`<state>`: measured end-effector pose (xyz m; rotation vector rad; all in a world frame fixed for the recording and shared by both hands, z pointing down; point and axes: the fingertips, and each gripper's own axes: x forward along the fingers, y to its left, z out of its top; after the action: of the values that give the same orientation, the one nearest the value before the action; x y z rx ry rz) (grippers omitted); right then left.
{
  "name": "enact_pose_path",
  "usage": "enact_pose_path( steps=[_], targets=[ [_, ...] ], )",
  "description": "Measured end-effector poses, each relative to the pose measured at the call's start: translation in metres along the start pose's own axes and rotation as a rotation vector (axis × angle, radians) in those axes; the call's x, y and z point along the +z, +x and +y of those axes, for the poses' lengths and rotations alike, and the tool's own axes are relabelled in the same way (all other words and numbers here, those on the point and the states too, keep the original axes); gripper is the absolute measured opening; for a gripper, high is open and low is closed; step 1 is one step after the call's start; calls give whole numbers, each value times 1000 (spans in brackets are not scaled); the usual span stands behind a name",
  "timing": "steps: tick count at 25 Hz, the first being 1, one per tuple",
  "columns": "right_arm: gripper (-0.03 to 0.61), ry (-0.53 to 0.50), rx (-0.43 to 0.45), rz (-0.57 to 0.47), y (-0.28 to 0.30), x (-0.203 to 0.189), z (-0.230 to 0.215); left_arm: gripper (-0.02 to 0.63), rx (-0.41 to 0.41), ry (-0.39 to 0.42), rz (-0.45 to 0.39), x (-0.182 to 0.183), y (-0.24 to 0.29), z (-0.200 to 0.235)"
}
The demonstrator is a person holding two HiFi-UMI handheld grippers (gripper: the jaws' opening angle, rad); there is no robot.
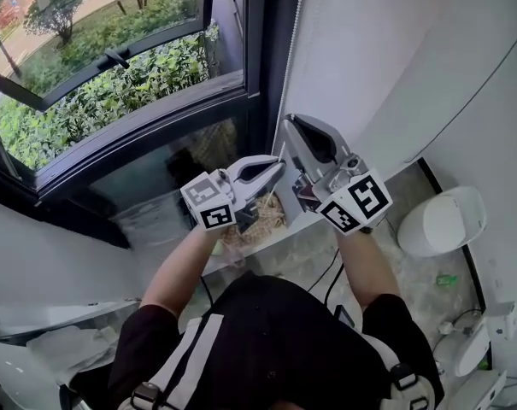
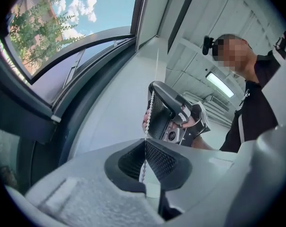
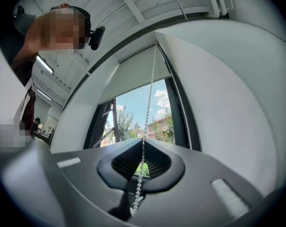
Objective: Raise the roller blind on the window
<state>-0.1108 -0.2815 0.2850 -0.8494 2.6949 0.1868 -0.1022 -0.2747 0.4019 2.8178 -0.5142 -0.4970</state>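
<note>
Pinching the bead chain (image 3: pixel 147 112) in my left gripper (image 2: pixel 145 140) and right gripper (image 3: pixel 143 140), I'm mid-haul, I judge; next, left lets go and right pulls down.

Head down; others upward, apparently sharing chain (image 3: pixel 149 103).

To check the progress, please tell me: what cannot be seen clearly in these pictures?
- Blind: beyond the head view's top edge; its roller is too small to see in the right gripper view.
- Bead chain, bottom loop: behind the left gripper and right gripper in the head view, and behind each gripper's own body in its view.
- Which strand each gripper holds: the chain is too thin to tell.
</note>
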Motion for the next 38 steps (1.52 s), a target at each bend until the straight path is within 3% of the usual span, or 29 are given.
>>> enact_pose_path(
  steps=[4, 8, 11, 12, 15, 18, 23, 29, 36, 38],
  targets=[
    [14, 26, -40, 113, -28, -61, -6, 6, 41, -77, 88, -72, -4, 12],
    [14, 60, -45, 321, -61, -150, -1, 8, 114, -124, 305, -158, -33, 28],
    [14, 106, -56, 374, -73, -175, -2, 27, 131, -151, 375, -184, -55, 31],
    [14, 112, -58, 376, -73, -175, -4, 84, 131, -153, 379, -183, -60, 32],
    [14, 98, -41, 387, -70, -173, -4, 121, 149, -154, 325, -158, -68, 39],
    [14, 115, -36, 384, -69, -174, -5, 126, 158, -111, 213, -107, -63, 50],
    [14, 116, -28, 385, -65, -175, -2, 126, 63, 27, 63, 2, -26, 29],
    [14, 113, -26, 390, -68, -175, 1, 126, -75, 176, 12, 71, 22, -8],
    [14, 106, -30, 386, -69, -173, 4, 119, -123, 95, -59, 103, 48, -25],
    [14, 103, -27, 391, -68, -174, 6, 16, -110, 95, -67, 103, 46, -23]
  ],
)
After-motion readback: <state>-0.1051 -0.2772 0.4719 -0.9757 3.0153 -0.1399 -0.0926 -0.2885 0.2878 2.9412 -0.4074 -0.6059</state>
